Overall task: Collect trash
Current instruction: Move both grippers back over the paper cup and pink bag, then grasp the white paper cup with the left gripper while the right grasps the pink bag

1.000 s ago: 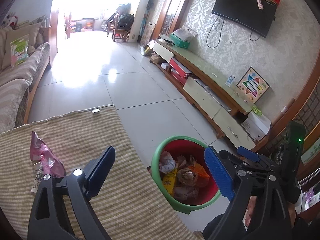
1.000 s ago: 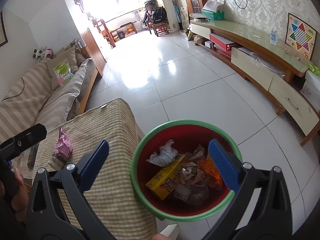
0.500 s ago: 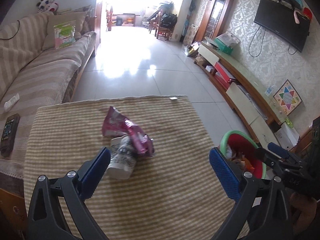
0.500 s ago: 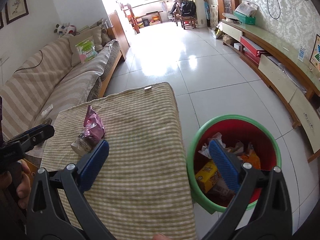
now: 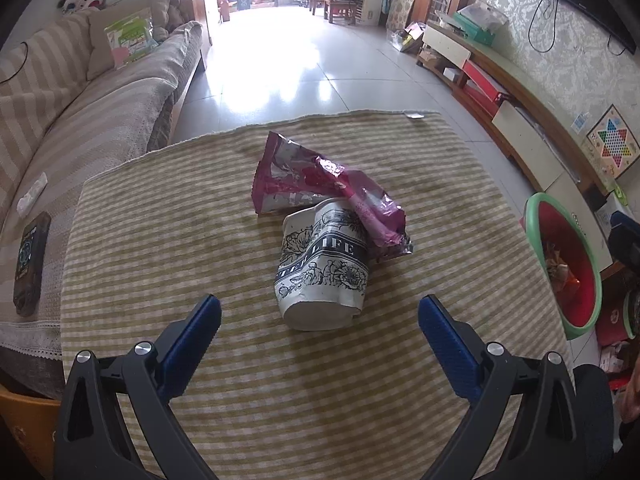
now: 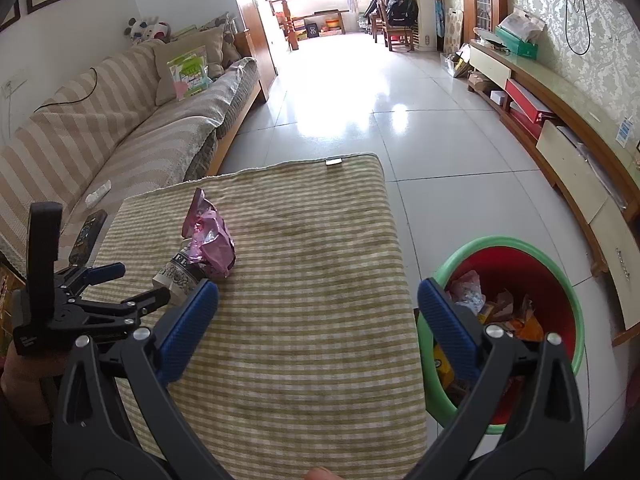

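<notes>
A crumpled white paper cup (image 5: 322,272) with black floral print lies on its side on the striped tablecloth (image 5: 160,248). A pink foil wrapper (image 5: 320,184) rests on and behind it. My left gripper (image 5: 318,334) is open and empty, just short of the cup, its blue pads either side. In the right wrist view the cup (image 6: 176,274) and wrapper (image 6: 210,242) lie at left, with the left gripper (image 6: 130,286) beside them. My right gripper (image 6: 318,322) is open and empty above the table's right edge. The red bin with a green rim (image 6: 560,276) holds trash.
A striped sofa (image 6: 120,132) runs along the left, with a phone (image 5: 30,260) and a remote (image 5: 32,196) on the seat. A long TV cabinet (image 6: 580,148) lines the right wall. The bin (image 5: 538,216) stands on the tiled floor (image 6: 400,92) right of the table.
My left gripper has swung left from over the bin to the table and closed in on the cup and wrapper. My right gripper has drawn back from over the bin.
</notes>
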